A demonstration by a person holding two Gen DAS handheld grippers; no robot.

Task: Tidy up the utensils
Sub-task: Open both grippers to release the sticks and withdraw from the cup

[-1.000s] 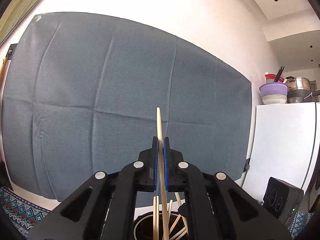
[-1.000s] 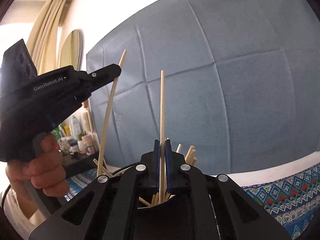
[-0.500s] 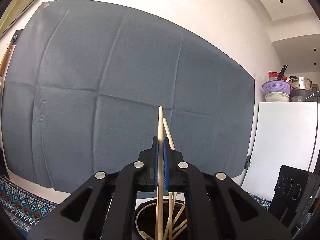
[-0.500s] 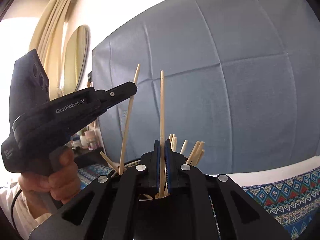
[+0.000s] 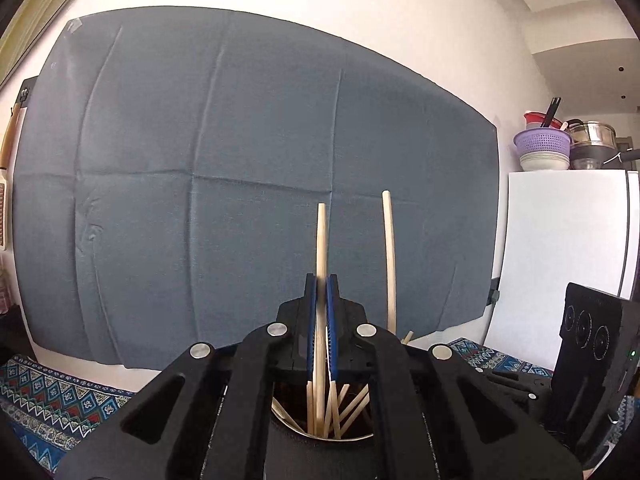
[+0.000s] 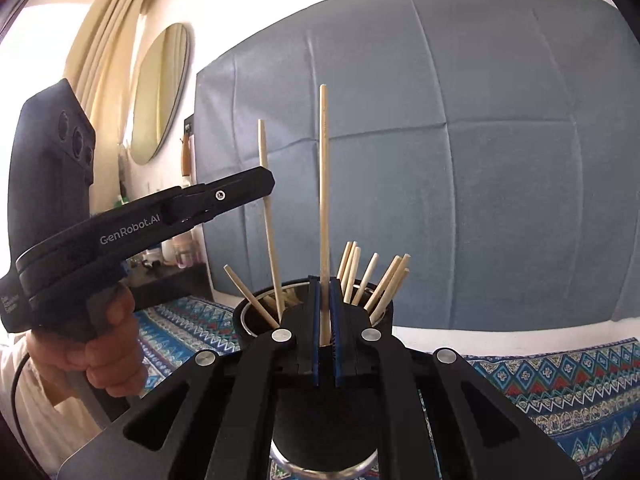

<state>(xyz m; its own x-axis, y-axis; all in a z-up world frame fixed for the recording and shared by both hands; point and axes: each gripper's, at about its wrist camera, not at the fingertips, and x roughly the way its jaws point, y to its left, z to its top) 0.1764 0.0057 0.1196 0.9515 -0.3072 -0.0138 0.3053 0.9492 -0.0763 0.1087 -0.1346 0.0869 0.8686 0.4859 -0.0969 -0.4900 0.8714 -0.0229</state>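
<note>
1. Between the blue ribbed pads of the left gripper point(image 5: 321, 312), in the left wrist view, a pale round wooden chopstick point(image 5: 321, 240) stands nearly upright, the jaws closed tight on its shaft with its blunt tip rising above them.
2. Below the jaws sits a round holder point(image 5: 288, 420) with a shiny metal rim, and several more wooden sticks lean crosswise inside it.
3. Just right of the jaws a second chopstick point(image 5: 389, 260) rises, slightly bowed by the lens; what holds it is hidden here.
4. Beyond the jaws hangs a creased grey-blue cloth point(image 5: 240, 160), and a patterned woven runner point(image 5: 48, 384) covers the counter at lower left.
5. Between the jaws of the right gripper point(image 6: 325, 320), in the right wrist view, a long smooth chopstick point(image 6: 323, 180) stands straight up, pinched firmly by the closed blue pads.
6. Directly behind those jaws is the dark cylindrical holder point(image 6: 256, 316), bristling with shorter sticks point(image 6: 384, 284) fanned outward.
7. Left of the jaws, the matte black left gripper point(image 6: 262, 184) clamps its thinner stick point(image 6: 267, 216), whose lower end dips into the holder.
</note>
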